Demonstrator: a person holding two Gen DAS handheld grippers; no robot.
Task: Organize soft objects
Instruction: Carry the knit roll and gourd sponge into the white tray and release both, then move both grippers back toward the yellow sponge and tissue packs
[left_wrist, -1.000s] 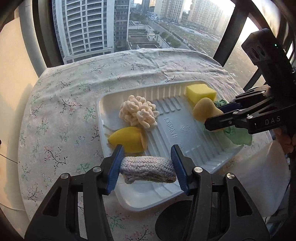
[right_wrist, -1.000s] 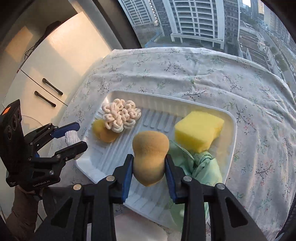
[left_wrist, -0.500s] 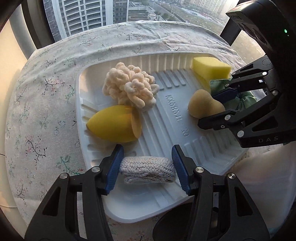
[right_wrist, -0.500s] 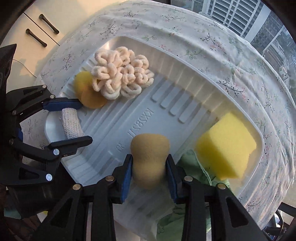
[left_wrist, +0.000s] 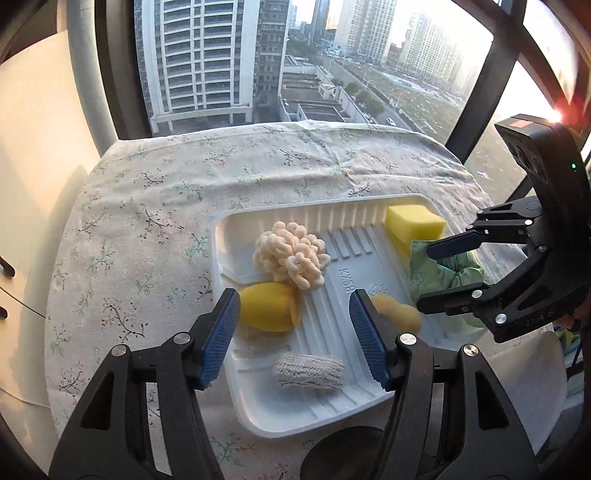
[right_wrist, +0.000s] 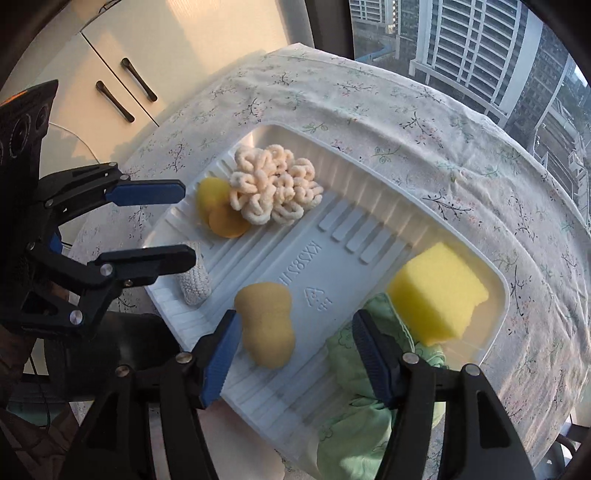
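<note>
A white ribbed tray (left_wrist: 334, 212) (right_wrist: 369, 147) holds the soft things. A grey knitted roll (left_wrist: 308, 370) (right_wrist: 194, 282) lies at its near edge. A tan gourd-shaped sponge (left_wrist: 400, 314) (right_wrist: 266, 325) lies beside it. A cream loopy scrunchie (left_wrist: 290, 256) (right_wrist: 275, 190), a yellow egg sponge (left_wrist: 267, 310) (right_wrist: 216, 210), a yellow block sponge (left_wrist: 415, 221) (right_wrist: 437, 291) and a green cloth (left_wrist: 439, 273) (right_wrist: 354, 369) also lie there. My left gripper (left_wrist: 294, 334) (right_wrist: 168, 225) is open above the roll. My right gripper (right_wrist: 295, 356) (left_wrist: 437, 273) is open above the tan sponge.
The tray rests on a table with a floral cloth (left_wrist: 147, 221) (right_wrist: 461, 110). A window with dark bars (left_wrist: 476, 81) stands beyond the table. White cupboard doors with dark handles (right_wrist: 114, 96) are at the left side. White paper (left_wrist: 532, 369) lies under the tray's right edge.
Both grippers have opened and lifted back. The left let go of the knitted roll and the right let go of the tan sponge; both now lie in the tray.
</note>
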